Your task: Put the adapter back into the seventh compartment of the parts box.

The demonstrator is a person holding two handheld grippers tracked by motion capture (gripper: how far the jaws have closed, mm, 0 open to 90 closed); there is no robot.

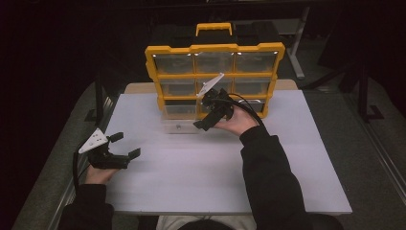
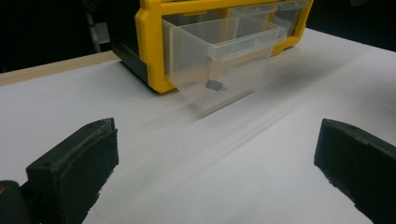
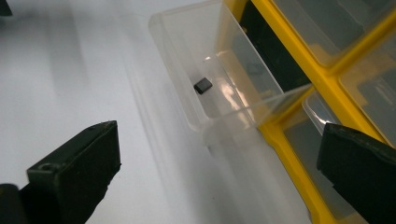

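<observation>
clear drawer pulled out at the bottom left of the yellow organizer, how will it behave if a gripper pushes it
The clear drawer looks like thin, stiff plastic, nearly empty, so probably light and easy to slide. Its glossy walls may slip. The small black part inside lies loose and could skid.

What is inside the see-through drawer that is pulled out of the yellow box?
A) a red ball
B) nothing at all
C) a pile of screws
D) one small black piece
D: the right gripper view looks down into the clear drawer pulled out of the yellow organizer, and one small black piece lies on its floor; the left gripper view shows that piece through the drawer's wall.
</observation>
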